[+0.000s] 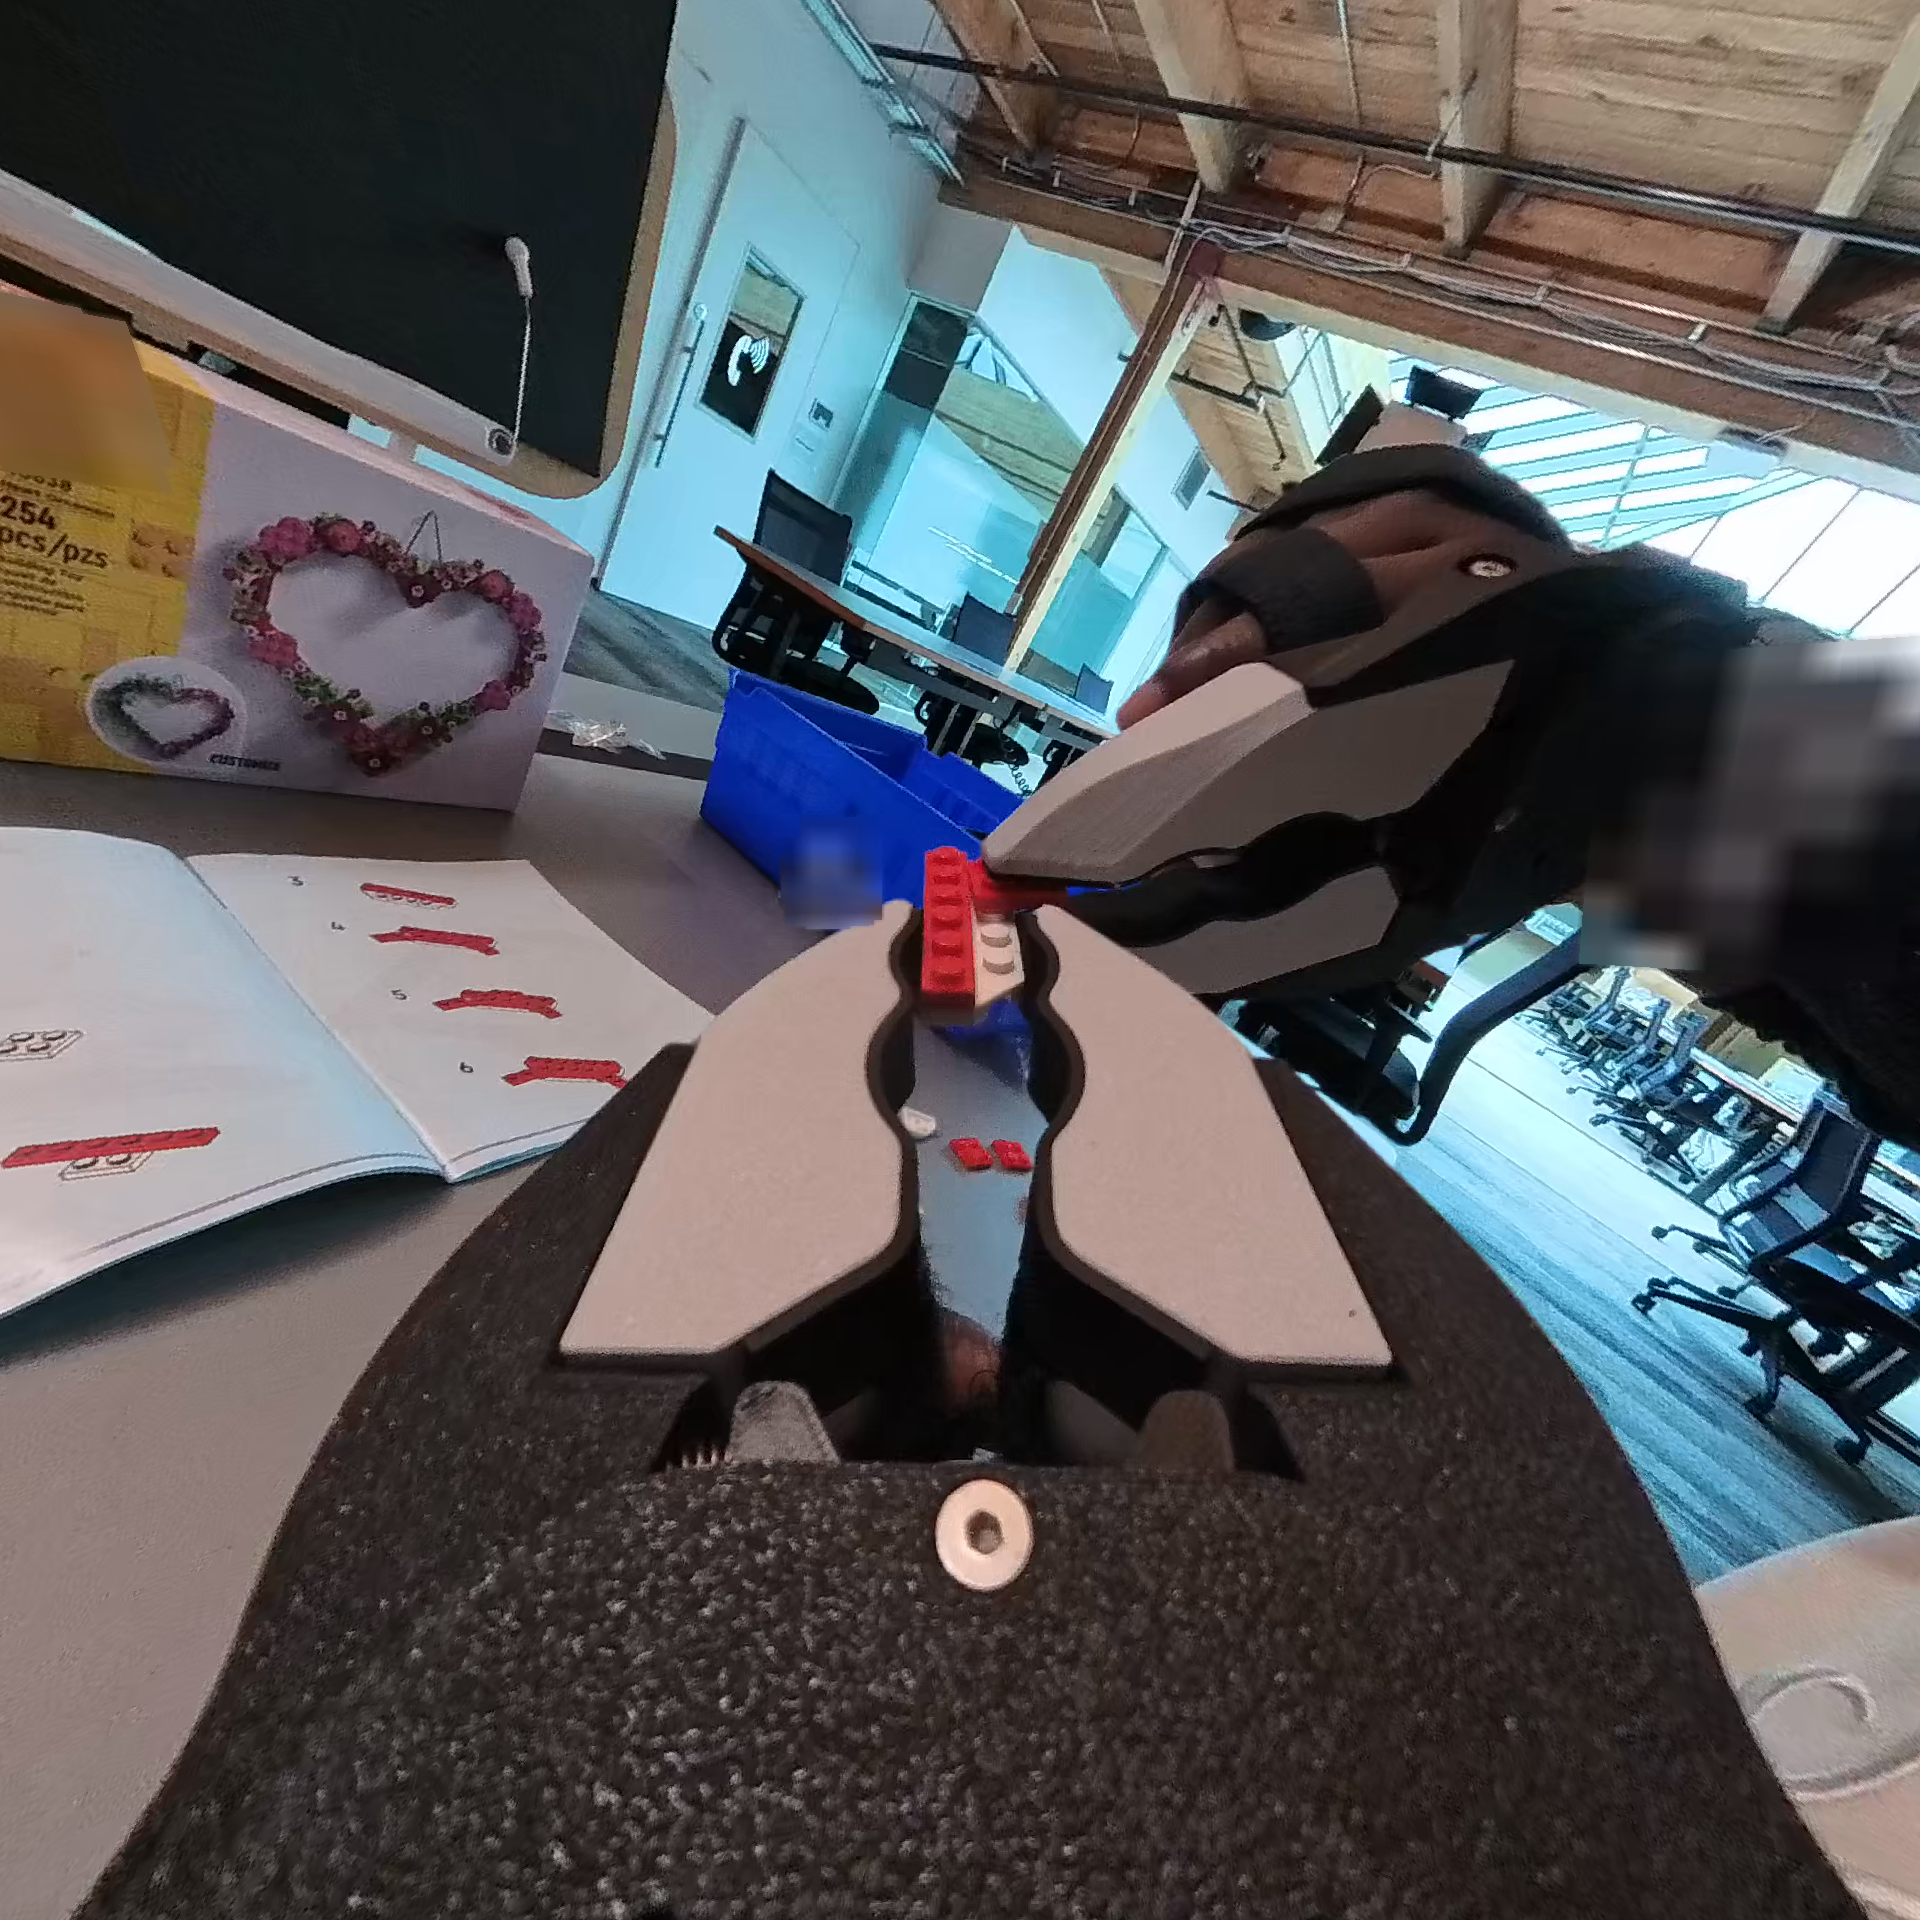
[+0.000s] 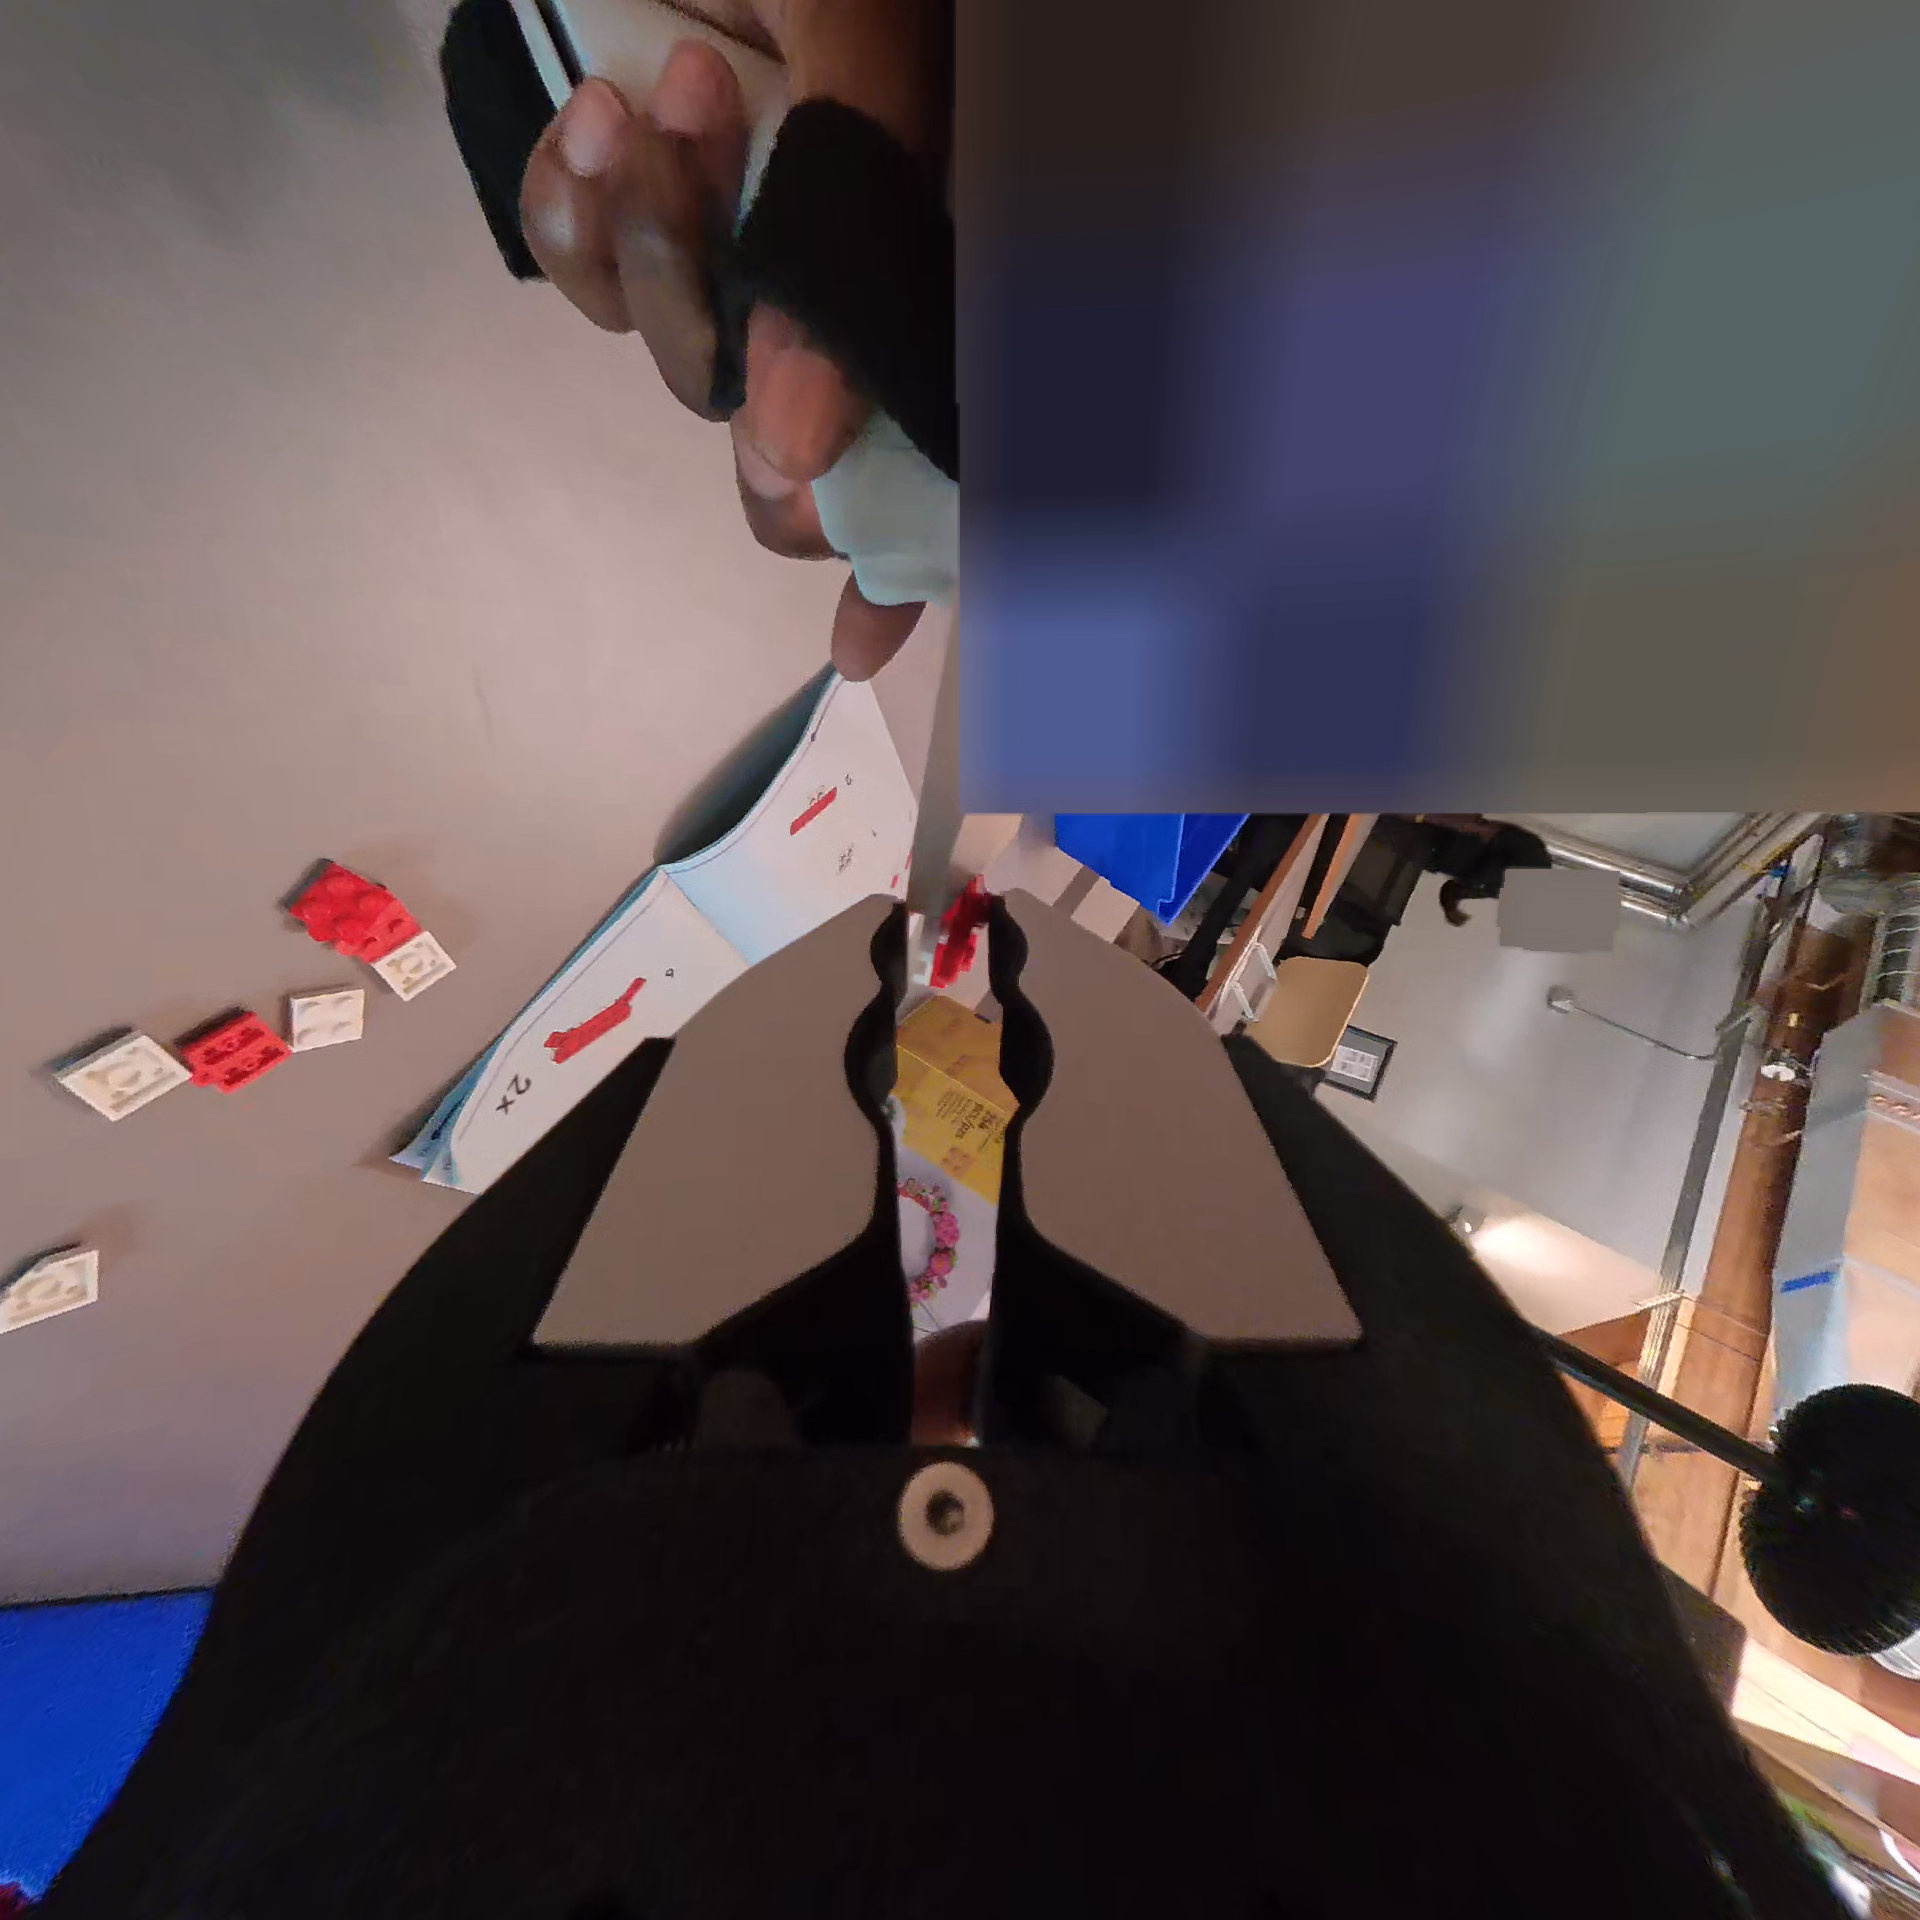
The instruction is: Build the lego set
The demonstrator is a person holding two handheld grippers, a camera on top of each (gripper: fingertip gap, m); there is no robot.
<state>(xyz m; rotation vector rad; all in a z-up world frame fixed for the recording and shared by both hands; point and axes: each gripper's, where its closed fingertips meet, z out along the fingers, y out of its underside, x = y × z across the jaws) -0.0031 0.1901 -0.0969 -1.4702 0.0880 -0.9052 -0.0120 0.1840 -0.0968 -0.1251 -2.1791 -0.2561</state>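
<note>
My left gripper point(image 1: 968, 920) is shut on a long red studded plate point(image 1: 943, 935) with a white piece point(image 1: 1000, 961) joined to its right side, held above the grey table point(image 1: 156, 1507). My right gripper point(image 1: 1016, 885) comes in from the right, shut on a small red piece point(image 1: 995, 883) that touches the far end of the plate. In the right wrist view my right gripper point(image 2: 945, 912) holds that red piece point(image 2: 961, 930) at its tips. The hand point(image 2: 665, 239) on the left gripper shows at the top; a blur patch hides the rest.
An open instruction booklet point(image 1: 312, 1018) lies at left, with the set's box point(image 1: 364, 644) behind it and a blue bin point(image 1: 831, 790) beyond. Two small red pieces point(image 1: 989, 1153) lie under my left gripper. Several red and white pieces point(image 2: 234, 1049) lie loose on the table. Both grippers' tips are close together, under 4 cm apart.
</note>
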